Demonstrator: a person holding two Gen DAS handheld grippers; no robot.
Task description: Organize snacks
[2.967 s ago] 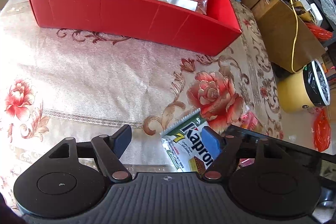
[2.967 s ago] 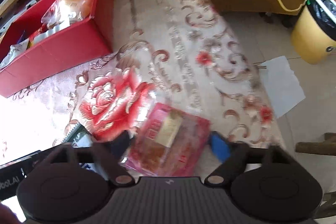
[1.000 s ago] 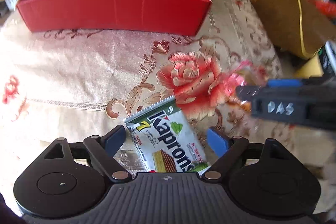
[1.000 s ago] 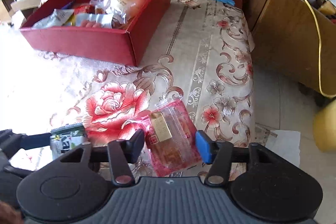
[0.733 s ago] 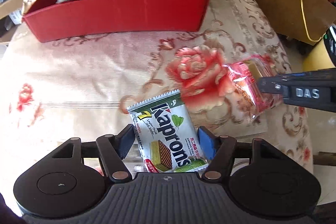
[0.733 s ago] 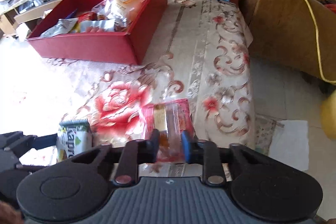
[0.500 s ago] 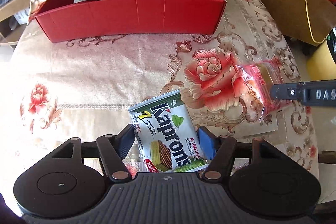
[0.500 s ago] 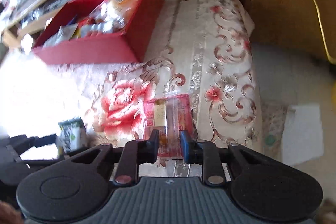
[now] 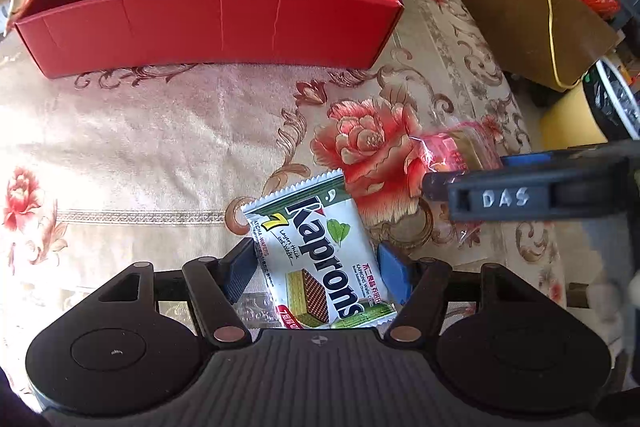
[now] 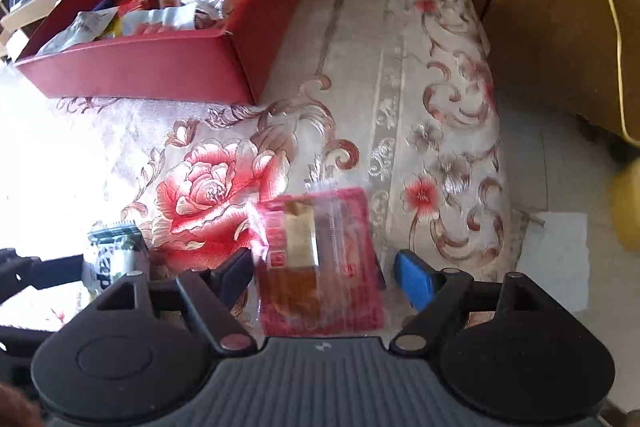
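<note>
lying between open right tongs, pink packet; wafer pack gripped by left tongs

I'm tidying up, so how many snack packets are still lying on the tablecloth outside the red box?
2. The green and white wafer packet lies between the left gripper's fingers; the pink packet lies between the right gripper's. Others could be out of view.

Left gripper clamped, right gripper apart

— What did the left gripper look like?
— Black, ribbed body, two round discs, copper-coloured pivot screws, one dark pad, one blue.
— And the right gripper?
— The same build; "DAS" was marked on its side.
</note>
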